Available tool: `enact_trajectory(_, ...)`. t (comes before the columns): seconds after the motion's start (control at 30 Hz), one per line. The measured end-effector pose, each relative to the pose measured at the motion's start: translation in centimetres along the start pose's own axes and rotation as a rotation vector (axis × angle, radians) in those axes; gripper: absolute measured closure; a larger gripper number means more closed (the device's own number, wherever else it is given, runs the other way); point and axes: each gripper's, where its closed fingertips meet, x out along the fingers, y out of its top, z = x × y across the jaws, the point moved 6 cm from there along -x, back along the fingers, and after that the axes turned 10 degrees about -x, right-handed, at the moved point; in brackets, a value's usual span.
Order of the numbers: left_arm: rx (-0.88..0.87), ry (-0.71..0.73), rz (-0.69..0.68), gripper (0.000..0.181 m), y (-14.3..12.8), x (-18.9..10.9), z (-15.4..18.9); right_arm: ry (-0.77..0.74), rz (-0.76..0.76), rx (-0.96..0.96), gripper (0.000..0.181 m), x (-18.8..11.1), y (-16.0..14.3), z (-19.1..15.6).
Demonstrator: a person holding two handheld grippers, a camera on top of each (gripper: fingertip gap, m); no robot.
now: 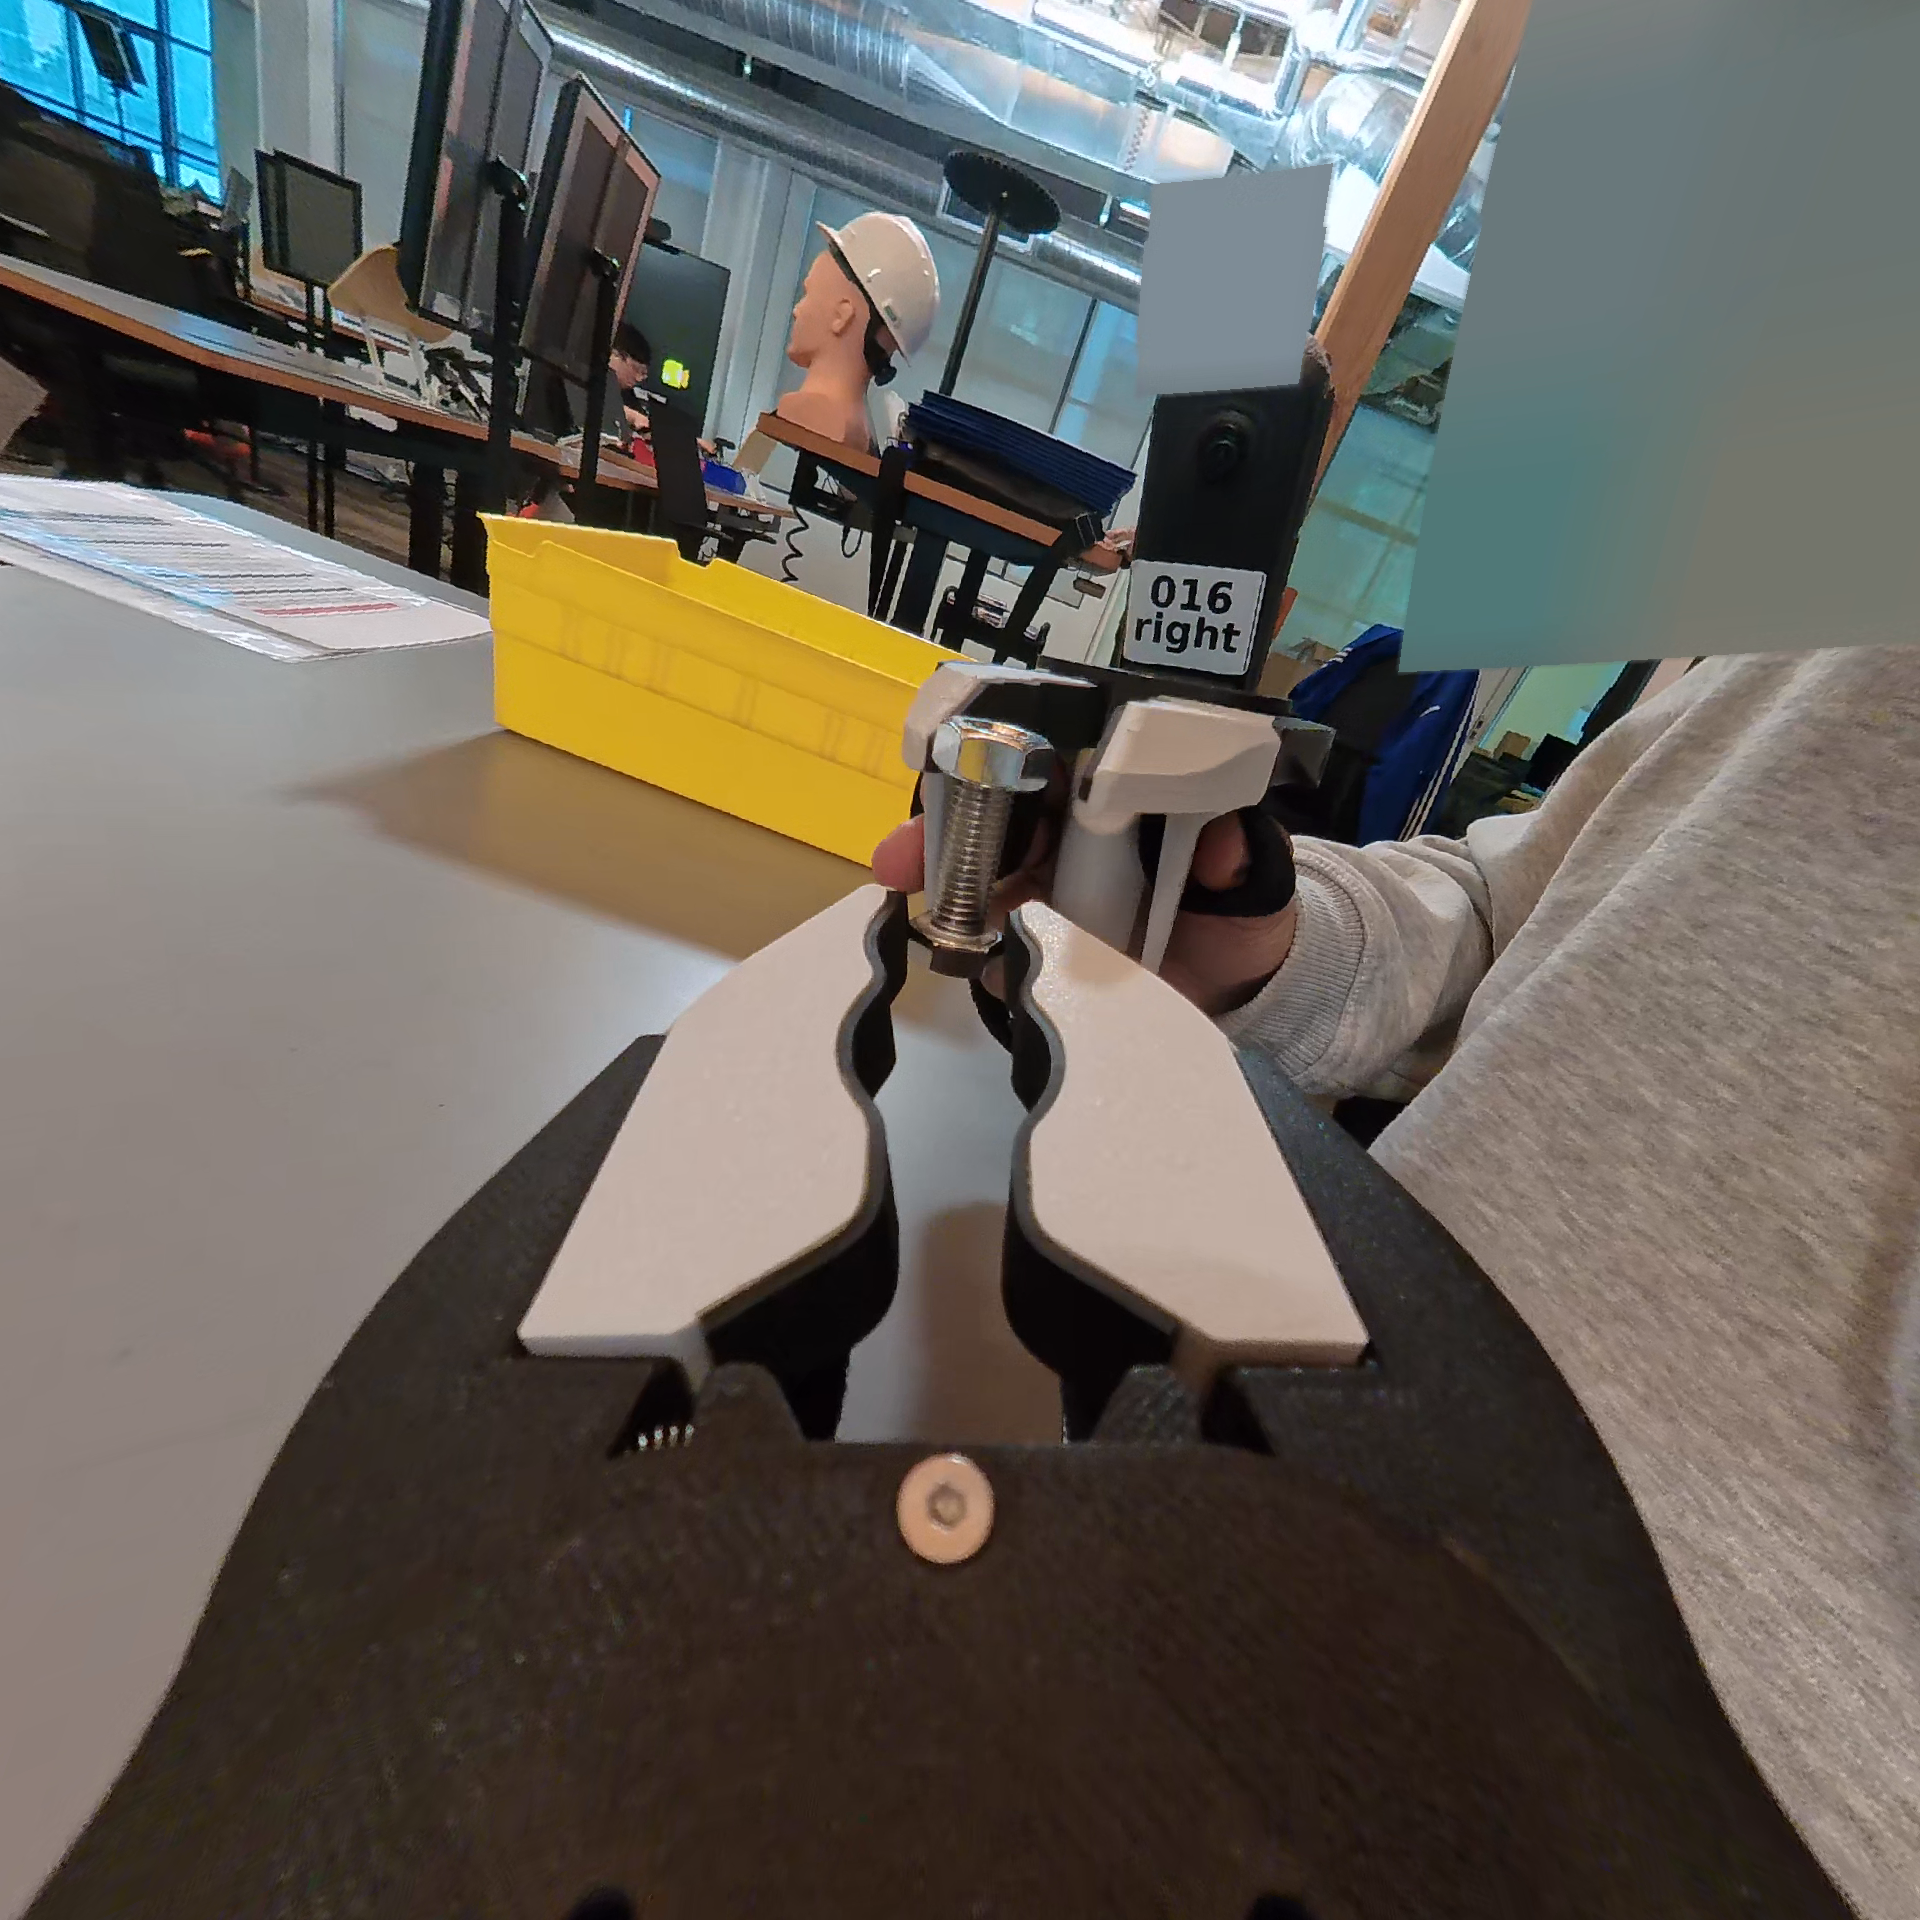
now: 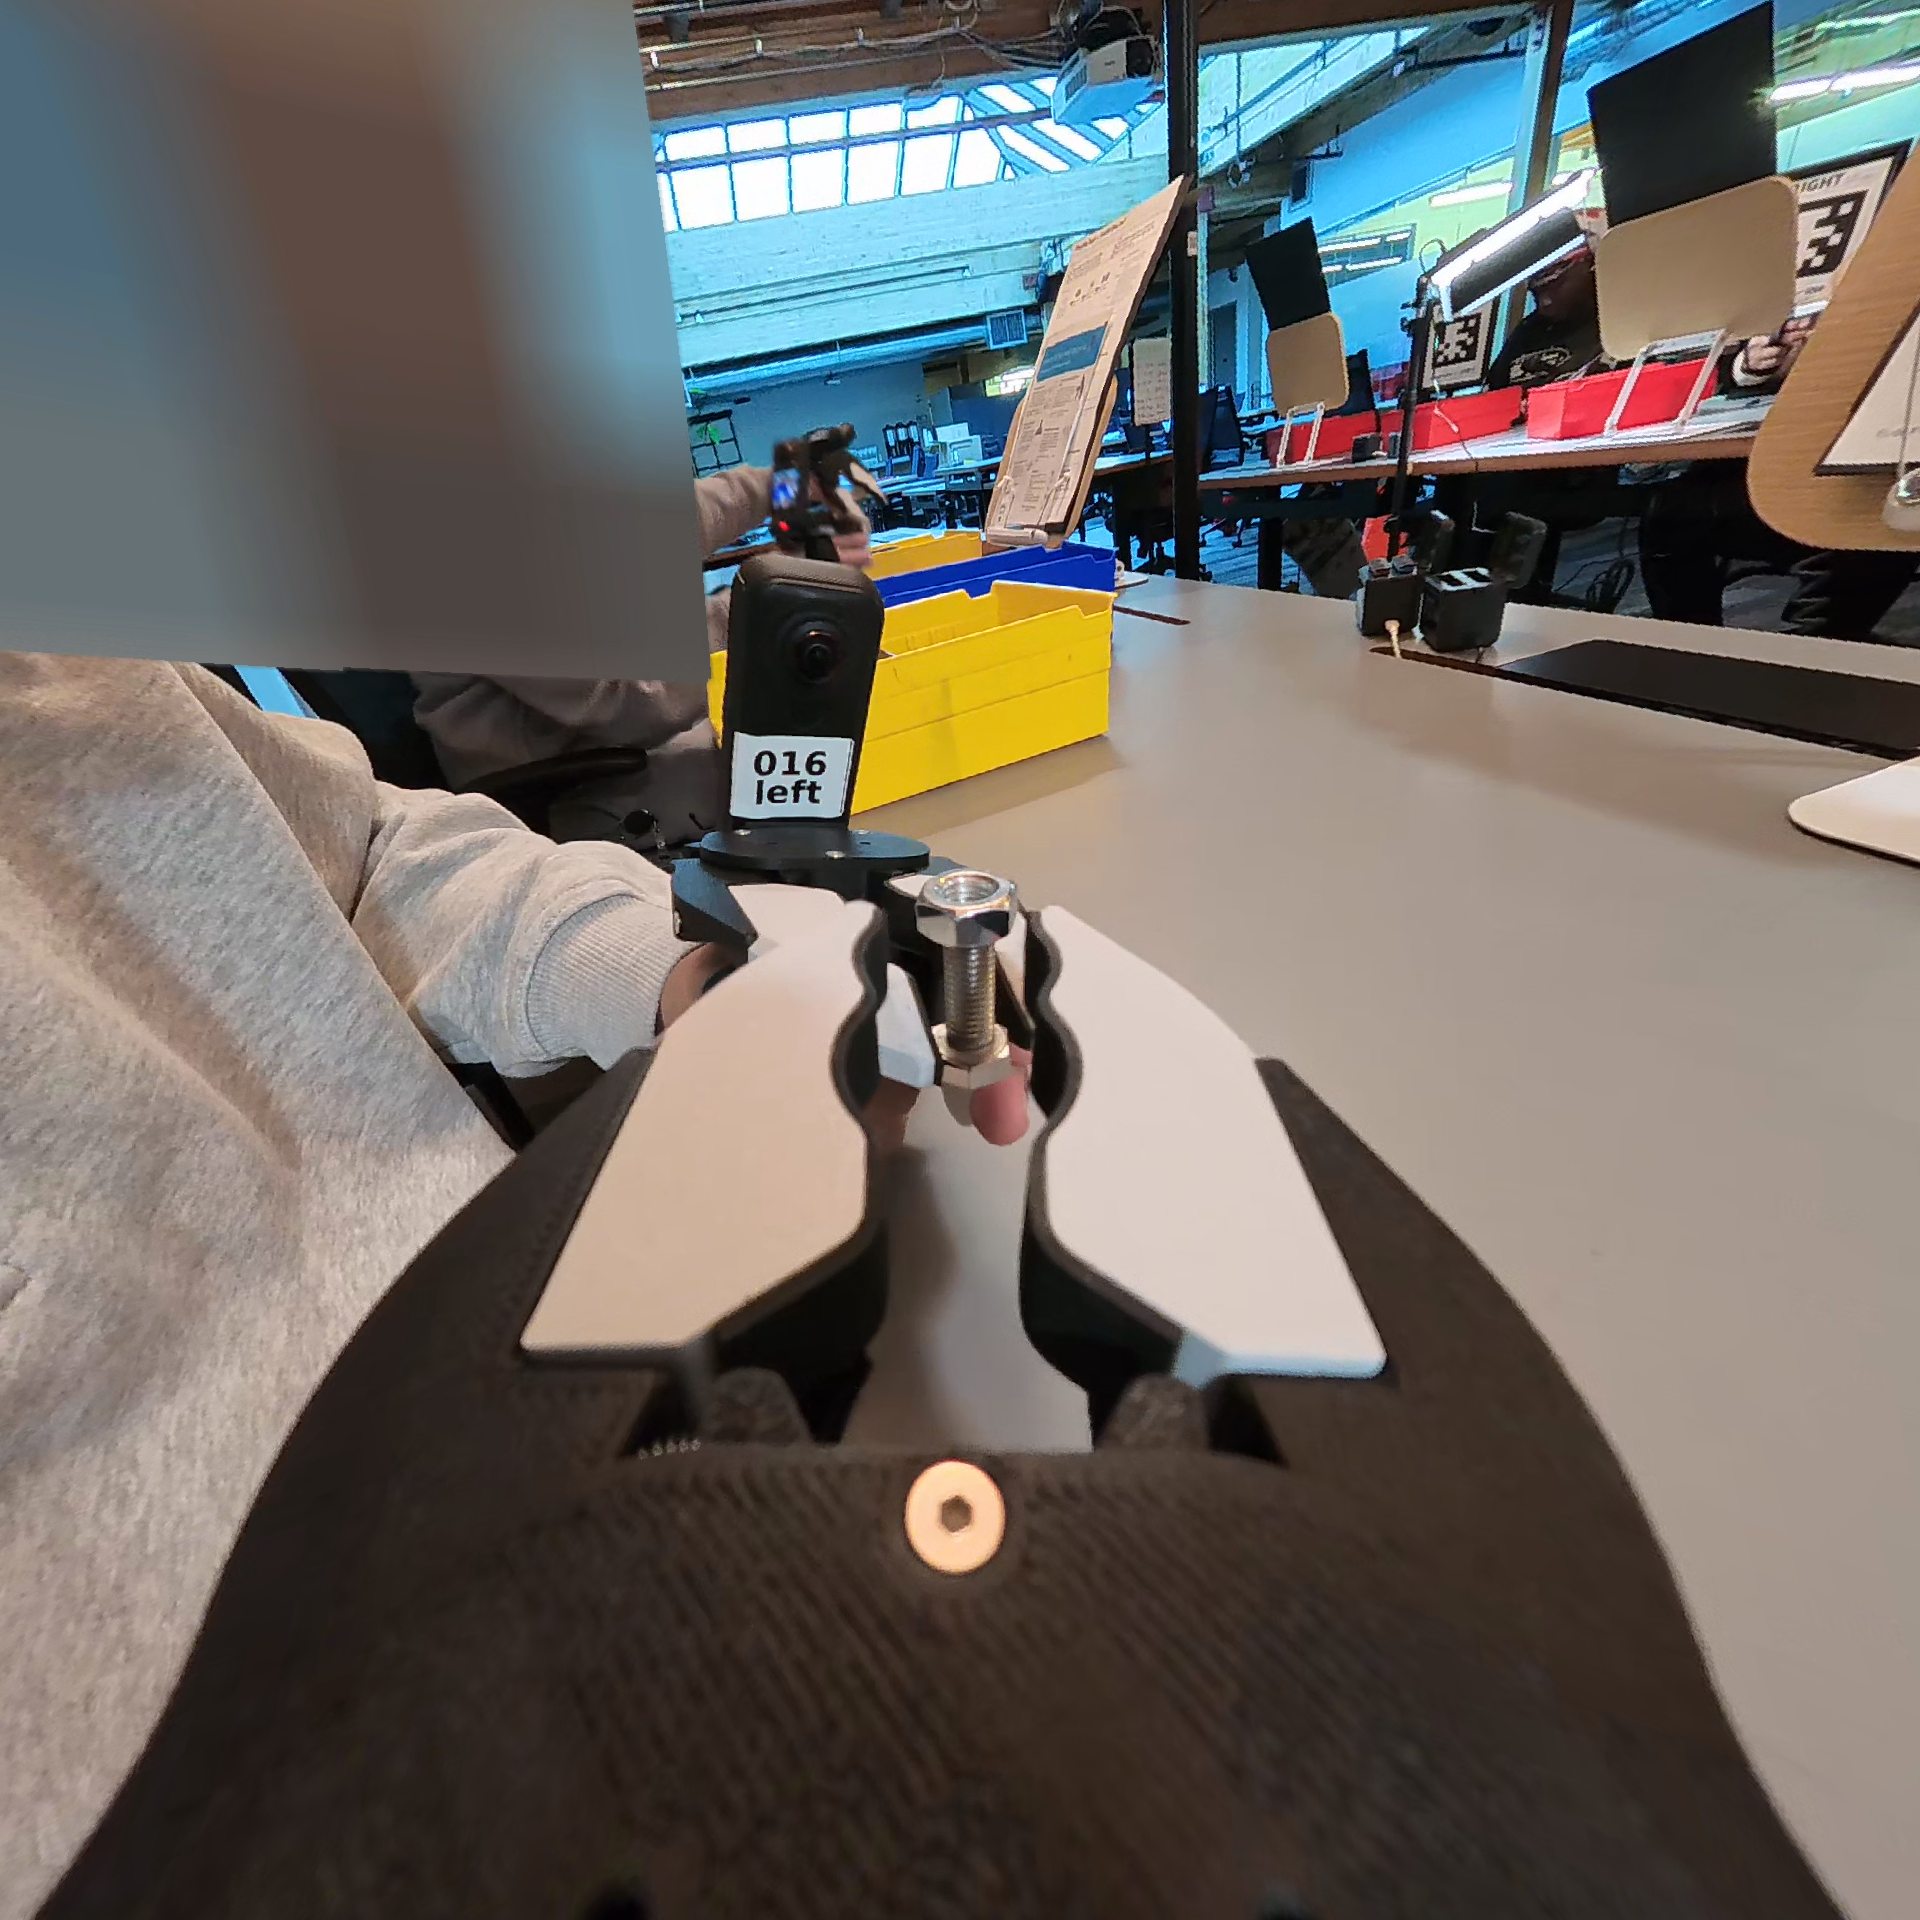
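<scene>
1. The bolt [image 1: 964,842] is up in the air, clear of the grey tabletop [image 1: 260,935], with its threaded shank standing pretty much upright. There's a hex piece at each end. The top one [image 2: 961,896] looks hollow from above and the bottom one [image 2: 971,1065] looks like a nut, but honestly I can't say for sure which is the head.

2. The left gripper [image 1: 951,935] has the low end. In its own view the bottom hex sits right between the tips with the shank rising straight up from them, and from the other side one white finger is pressed against that hex. So its fingers are clenched on the bolt's lower end.

3. The right gripper [image 2: 958,925] comes in from the opposite side and a bit higher. Its fingers are closed in around the top hex, one tip on each flank, with a thin dark sliver on both sides. I can't tell if they're really gripping or just hugging it.

4. So the two grippers face each other, one at each end of the same vertical axis and equally near.

5. Further out there's a grey sleeve [image 1: 1382,935] behind the right gripper, and a yellow bin [image 1: 675,665] sits on the tabletop well apart from the bolt.
</scene>
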Motion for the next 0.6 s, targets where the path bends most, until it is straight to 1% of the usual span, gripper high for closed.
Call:
enact_trajectory(0.43, -0.026, 0.025, 0.027, 0.163, 0.42, -0.45, -0.67, -0.004, 0.017, -0.024, 0.16, -0.34, 0.27, -0.02)
enact_trajectory(0.6, -0.008, 0.017, 0.012, 0.163, 0.25, -0.27, -0.43, -0.004, 0.011, -0.011, 0.155, -0.18, 0.07, 0.02)
